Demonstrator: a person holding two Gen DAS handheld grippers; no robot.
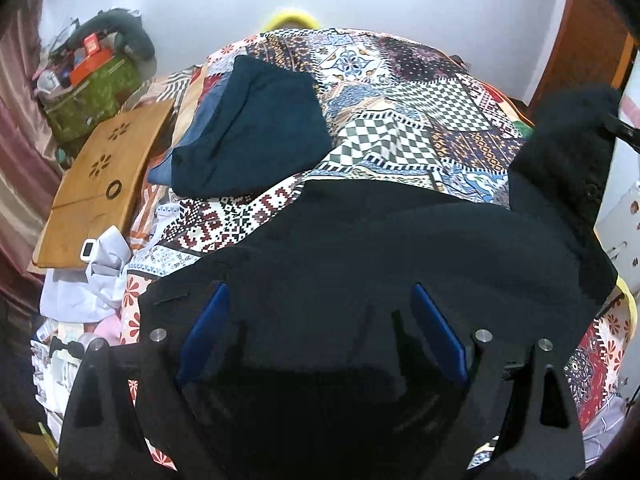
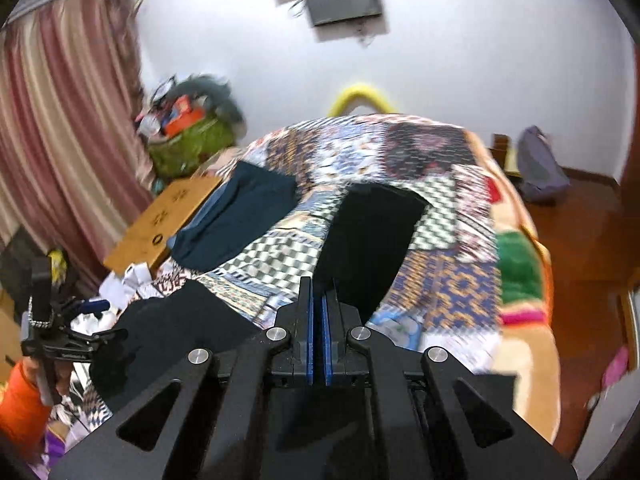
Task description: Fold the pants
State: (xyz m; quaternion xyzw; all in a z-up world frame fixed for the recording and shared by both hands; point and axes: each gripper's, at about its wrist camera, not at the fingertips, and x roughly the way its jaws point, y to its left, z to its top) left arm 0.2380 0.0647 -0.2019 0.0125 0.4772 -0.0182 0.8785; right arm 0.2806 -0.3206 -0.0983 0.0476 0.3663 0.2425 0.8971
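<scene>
Left gripper (image 1: 320,312), jaws spread wide, hovers directly over the black pants (image 1: 400,240) on the patchwork bedspread (image 1: 400,112). Right gripper (image 2: 319,312), jaws pressed together and seemingly empty, has a pant leg running straight ahead of its tips. The left is nearer the bulk.

Patchwork bed (image 1: 400,92) bearing black pants (image 1: 360,240), teal garment (image 1: 256,140).
</scene>
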